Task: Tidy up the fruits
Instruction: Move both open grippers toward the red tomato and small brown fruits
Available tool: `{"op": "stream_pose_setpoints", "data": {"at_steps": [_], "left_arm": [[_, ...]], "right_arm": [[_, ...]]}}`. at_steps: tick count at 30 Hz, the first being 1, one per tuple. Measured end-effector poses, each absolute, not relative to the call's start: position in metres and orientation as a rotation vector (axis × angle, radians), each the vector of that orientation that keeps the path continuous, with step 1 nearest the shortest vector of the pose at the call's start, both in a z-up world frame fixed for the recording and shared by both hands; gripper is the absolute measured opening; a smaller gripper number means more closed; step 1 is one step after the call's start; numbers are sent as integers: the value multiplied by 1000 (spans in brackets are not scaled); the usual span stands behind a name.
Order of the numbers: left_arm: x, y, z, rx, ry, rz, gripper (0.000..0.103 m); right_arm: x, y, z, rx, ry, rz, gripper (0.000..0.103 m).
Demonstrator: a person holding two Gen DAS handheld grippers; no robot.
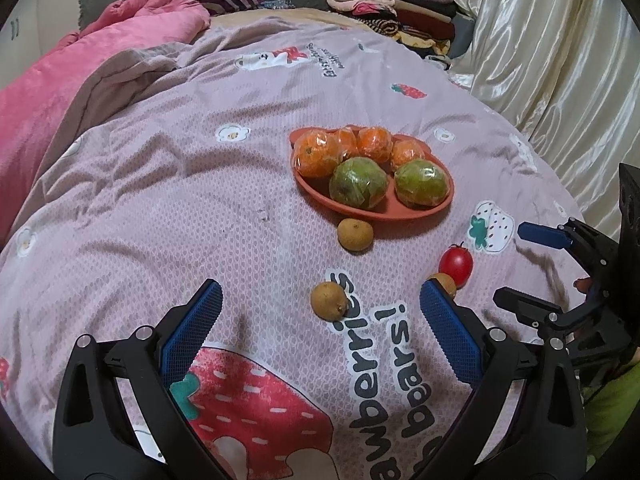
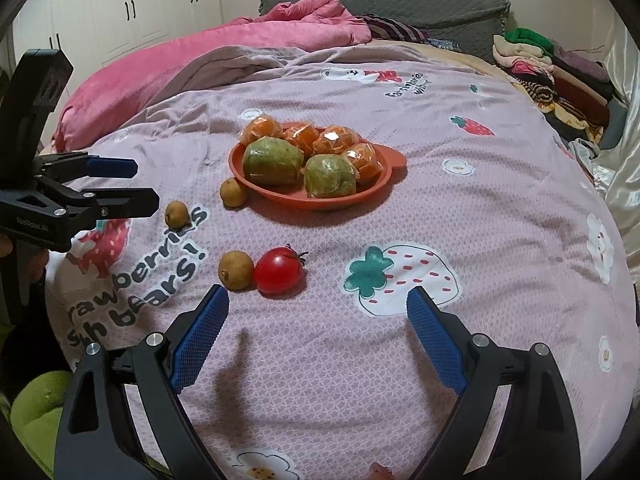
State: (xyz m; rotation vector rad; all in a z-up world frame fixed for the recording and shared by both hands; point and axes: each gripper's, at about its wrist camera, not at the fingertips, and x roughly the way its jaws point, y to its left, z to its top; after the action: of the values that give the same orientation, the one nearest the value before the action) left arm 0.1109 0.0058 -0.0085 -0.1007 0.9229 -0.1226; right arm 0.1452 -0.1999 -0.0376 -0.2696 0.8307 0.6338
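Orange plate (image 2: 320,200) on the bedspread (image 2: 480,220) already holds six wrapped fruits; I judge four left: three brown fruits (image 2: 235,270) and a tomato (image 2: 279,270) beside it. My left gripper (image 1: 320,316) and right gripper (image 2: 318,312) hang empty, jaws apart

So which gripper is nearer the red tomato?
Right. The right gripper is open just short of the tomato; the left gripper sits farther off, beyond the brown fruits.

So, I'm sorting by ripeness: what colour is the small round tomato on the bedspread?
Bright red small round tomato with a dark stem, clearest in the right wrist view.
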Motion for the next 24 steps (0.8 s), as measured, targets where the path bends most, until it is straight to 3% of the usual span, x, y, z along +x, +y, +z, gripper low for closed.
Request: {"op": "stream_pose_setpoints", "data": {"at_steps": [9, 11, 12, 14, 17, 24], "left_arm": [[114, 3, -21, -93, 964, -131, 93], [115, 1, -25, -89, 981, -133, 92], [115, 1, -27, -88, 987, -135, 91], [116, 1, -30, -90, 997, -138, 78], [115, 1, -33, -88, 1005, -144, 69], [117, 0, -36, -96, 1006, -172, 53]], "right_arm": [[147, -199, -48, -288, 844, 632, 89], [148, -198, -50, -288, 850, 641, 81], [148, -196, -51, -292, 852, 648, 80], [148, -193, -52, -302, 851, 659, 77], [151, -190, -57, -313, 859, 663, 68], [157, -180, -64, -345, 858, 687, 63]]}}
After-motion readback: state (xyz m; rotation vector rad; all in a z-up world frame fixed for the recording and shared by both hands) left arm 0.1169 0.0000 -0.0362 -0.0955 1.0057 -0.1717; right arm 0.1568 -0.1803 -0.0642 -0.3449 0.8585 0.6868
